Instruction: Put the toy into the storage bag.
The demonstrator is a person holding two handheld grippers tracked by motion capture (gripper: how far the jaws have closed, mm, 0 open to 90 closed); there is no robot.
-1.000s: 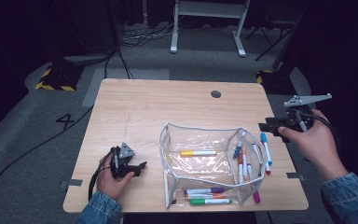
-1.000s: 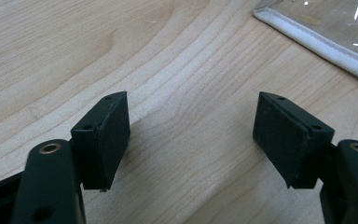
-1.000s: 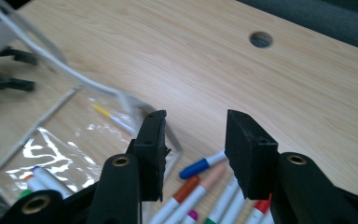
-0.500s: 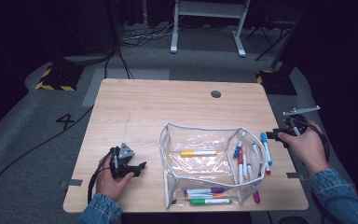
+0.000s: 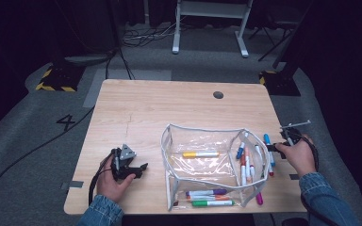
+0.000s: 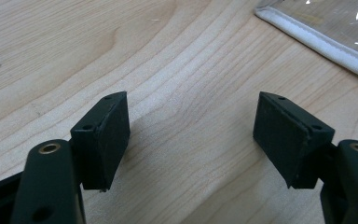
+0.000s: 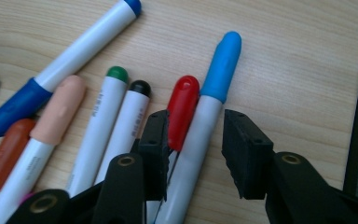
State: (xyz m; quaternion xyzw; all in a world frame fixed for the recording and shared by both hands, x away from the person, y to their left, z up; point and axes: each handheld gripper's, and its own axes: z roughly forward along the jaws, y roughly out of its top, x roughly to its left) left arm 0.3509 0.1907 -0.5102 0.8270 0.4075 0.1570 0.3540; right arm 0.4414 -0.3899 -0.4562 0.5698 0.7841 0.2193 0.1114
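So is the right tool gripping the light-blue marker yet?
Apart. In the right gripper view, the right tool straddles the light-blue marker, with a gap at its right pad.

light-blue-capped marker (image 7: 220, 65), red-capped marker (image 7: 182, 105), black jaws, pale wood-grain table (image 7: 289, 56), clear white-edged pouch (image 5: 202, 162).

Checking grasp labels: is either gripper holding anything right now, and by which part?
Nothing is held. The right gripper straddles the light-blue-capped marker and the red-capped marker just below their caps; its jaws have been closing but aren't clamped. The left gripper is open over bare table.
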